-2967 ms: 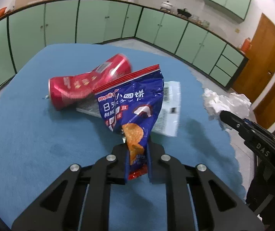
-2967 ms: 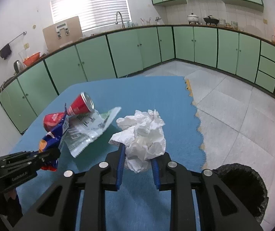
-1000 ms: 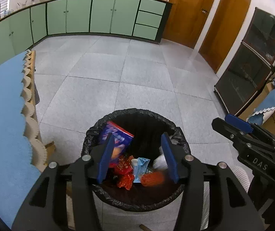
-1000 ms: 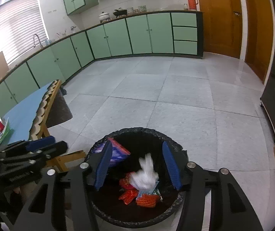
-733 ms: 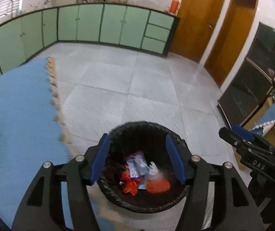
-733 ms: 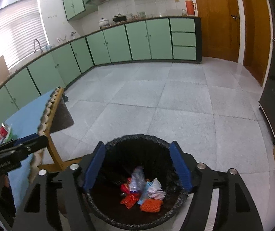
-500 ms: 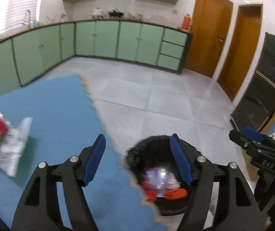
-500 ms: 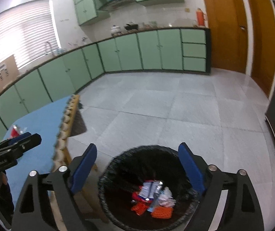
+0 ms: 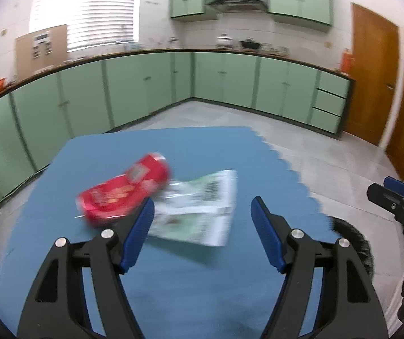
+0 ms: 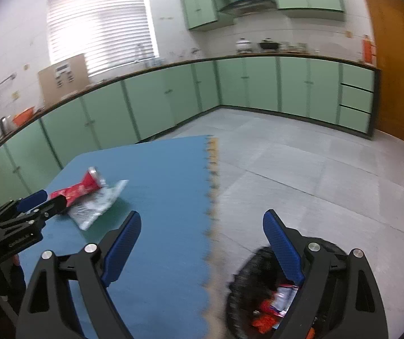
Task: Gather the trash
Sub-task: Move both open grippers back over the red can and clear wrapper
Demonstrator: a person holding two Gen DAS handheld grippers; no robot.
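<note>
Nearest in the left wrist view, the left gripper point(image 9: 202, 234) is hanging with its blue fingers point(image 9: 138, 236) spread wide and released, nothing between them. In the right wrist view, the right gripper point(image 10: 202, 257) is likewise standing released and empty, its jaws having just been opening, as have the left one's. At about five o'clock from the right gripper, the black-lined trash bin point(image 10: 261, 296) is sitting on the floor just off the scalloped edge of the blue tabletop point(image 10: 159, 197), already holding several colourful wrappers point(image 10: 272, 308).

Farther out on the tabletop, the crushed red can point(image 9: 125, 190) is lying on its side at about eleven o'clock from the left gripper, touching the flat green-and-white packet point(image 9: 202, 209), which is lying at about twelve o'clock.

Judging by this, part of the trash is already sitting binned, while the can and the packet are waiting to be collected.
</note>
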